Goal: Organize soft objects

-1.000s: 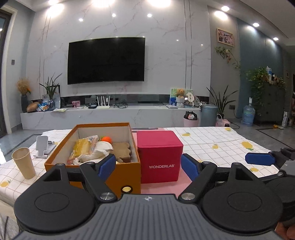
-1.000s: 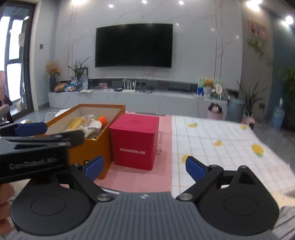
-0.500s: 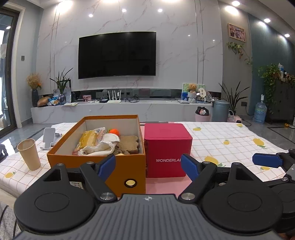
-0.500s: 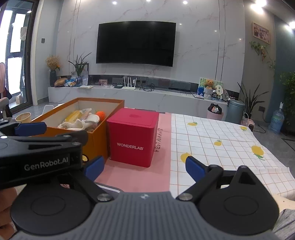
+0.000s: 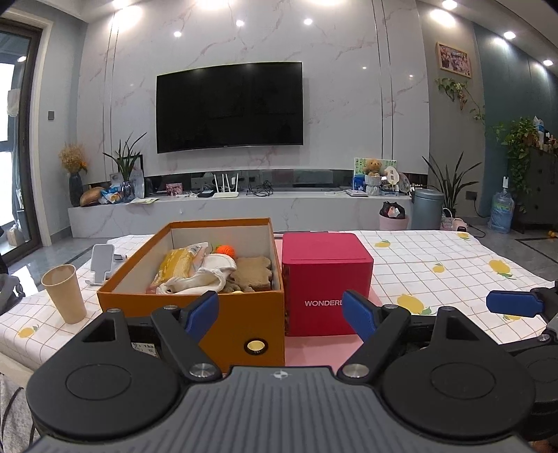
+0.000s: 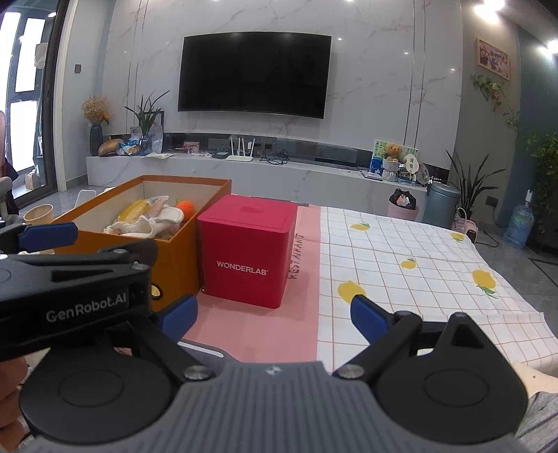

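The left hand-held gripper (image 5: 280, 312) and right hand-held gripper (image 6: 273, 317) both hang wide and empty near the surface's (image 5: 436, 258) front edge. The soft objects (image 5: 205, 270) lie piled inside the orange box (image 5: 216, 313), which touches the red box (image 5: 326, 285) toward the left side.

Marble wall (image 5: 348, 104) with mounted black TV (image 5: 229, 107), low white console (image 5: 244, 205), recessed ceiling spots (image 5: 308, 21), grey tiled floor (image 5: 52, 251)
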`<state>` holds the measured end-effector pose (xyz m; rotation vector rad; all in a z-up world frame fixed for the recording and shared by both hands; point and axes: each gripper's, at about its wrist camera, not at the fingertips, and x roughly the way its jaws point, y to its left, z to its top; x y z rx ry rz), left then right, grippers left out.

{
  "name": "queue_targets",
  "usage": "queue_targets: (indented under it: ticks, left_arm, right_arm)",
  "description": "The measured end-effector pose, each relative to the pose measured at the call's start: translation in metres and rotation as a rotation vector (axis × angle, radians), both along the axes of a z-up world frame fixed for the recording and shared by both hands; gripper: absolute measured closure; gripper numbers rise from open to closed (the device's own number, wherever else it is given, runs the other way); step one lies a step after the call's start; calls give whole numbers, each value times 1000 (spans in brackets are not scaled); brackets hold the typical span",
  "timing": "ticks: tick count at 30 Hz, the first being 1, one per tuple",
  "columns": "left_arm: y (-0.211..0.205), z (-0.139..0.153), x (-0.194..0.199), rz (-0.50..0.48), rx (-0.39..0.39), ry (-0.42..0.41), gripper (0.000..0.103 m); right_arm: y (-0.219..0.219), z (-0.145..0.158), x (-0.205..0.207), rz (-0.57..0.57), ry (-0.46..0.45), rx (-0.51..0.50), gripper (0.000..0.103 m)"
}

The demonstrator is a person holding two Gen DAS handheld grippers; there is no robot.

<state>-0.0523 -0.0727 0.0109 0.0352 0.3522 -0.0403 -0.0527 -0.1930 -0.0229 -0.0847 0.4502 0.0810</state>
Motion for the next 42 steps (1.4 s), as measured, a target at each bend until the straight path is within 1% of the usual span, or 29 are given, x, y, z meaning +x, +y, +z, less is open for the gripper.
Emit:
queue_targets:
  ticks: [5, 19, 42]
  left_arm:
    - [0, 0, -2, 6, 14, -11, 9]
    - [2, 2, 1, 0, 25, 6, 9]
    - [4, 2, 1, 1, 28, 8, 9]
  right_arm:
    - [1, 0, 0, -2, 2, -4, 10]
    - [2, -2, 0, -9, 10, -14, 10]
    - [3, -2, -1, -10, 13, -18, 11]
